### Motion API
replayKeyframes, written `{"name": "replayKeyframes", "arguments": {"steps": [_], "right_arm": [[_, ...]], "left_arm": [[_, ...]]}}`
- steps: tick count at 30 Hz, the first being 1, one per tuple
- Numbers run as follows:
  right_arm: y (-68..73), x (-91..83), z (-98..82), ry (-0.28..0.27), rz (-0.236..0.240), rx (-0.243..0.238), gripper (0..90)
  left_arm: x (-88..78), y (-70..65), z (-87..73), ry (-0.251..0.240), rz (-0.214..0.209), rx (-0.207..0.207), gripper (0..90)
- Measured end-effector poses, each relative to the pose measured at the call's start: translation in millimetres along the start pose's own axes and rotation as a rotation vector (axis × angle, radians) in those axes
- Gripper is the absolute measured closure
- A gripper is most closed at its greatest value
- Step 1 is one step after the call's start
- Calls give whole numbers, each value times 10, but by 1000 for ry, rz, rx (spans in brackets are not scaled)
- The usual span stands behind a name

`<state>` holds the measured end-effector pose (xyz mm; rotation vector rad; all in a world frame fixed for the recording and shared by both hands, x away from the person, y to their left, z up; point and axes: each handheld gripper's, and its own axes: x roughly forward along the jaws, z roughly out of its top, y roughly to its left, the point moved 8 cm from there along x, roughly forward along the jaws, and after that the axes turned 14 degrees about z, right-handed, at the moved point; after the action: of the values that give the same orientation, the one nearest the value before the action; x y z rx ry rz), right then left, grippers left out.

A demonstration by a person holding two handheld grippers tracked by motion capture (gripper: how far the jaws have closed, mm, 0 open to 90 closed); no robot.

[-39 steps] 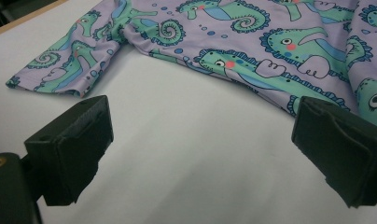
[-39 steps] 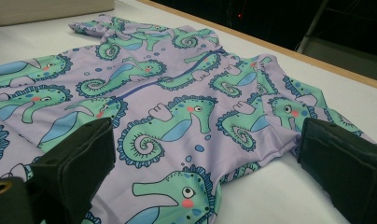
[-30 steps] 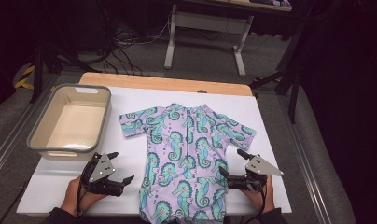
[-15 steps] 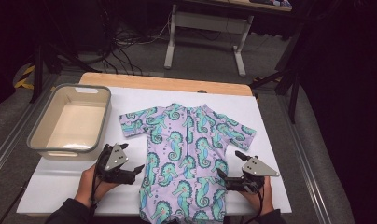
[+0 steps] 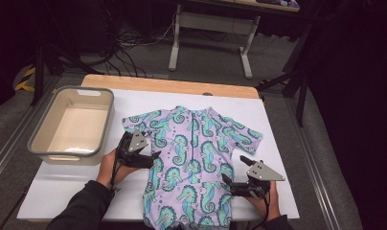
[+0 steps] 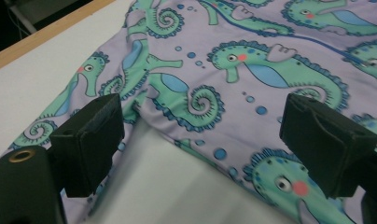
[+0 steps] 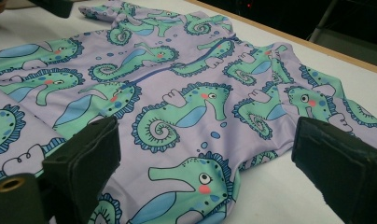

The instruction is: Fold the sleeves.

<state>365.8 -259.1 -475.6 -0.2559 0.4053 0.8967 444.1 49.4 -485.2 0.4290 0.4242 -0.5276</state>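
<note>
My left hand-held gripper, jaws just narrowing but apart, straddles the seahorse swimsuit's underarm; right hand-held gripper gapes at its four-o'clock edge

The right gripper hangs low over the swimsuit, jaws wide apart with nothing pinched. The swimsuit, lilac with green seahorses, lies flat on the white table. Its short sleeve spreads just beyond the far jaw.
</note>
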Motion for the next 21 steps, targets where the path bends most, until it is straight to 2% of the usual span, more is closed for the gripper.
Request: {"name": "replayKeyframes", "arguments": {"steps": [3,6,7,9,11,15,16,21], "right_arm": [[1,12,-11,3,6,7,86],[20,37,-27,16,17,1,87],[24,41,-29,19,20,-1,88],[41,57,-39,28,25,-2,87],[52,67,-43,33,31,-4,88],[58,81,-59,41,37,-6,87],[56,83,-63,44,37,-8,87],[65,90,-50,47,37,-18,89]], "left_arm": [[104,81,56,8,2,-39,146],[218,199,119,24,26,-66,149],[262,234,137,34,29,-86,151],[369,335,155,76,47,-111,154],[465,409,172,94,55,-136,155],[685,587,139,172,105,-152,169],[736,622,119,195,116,-169,182],[892,776,77,245,152,-238,196]]}}
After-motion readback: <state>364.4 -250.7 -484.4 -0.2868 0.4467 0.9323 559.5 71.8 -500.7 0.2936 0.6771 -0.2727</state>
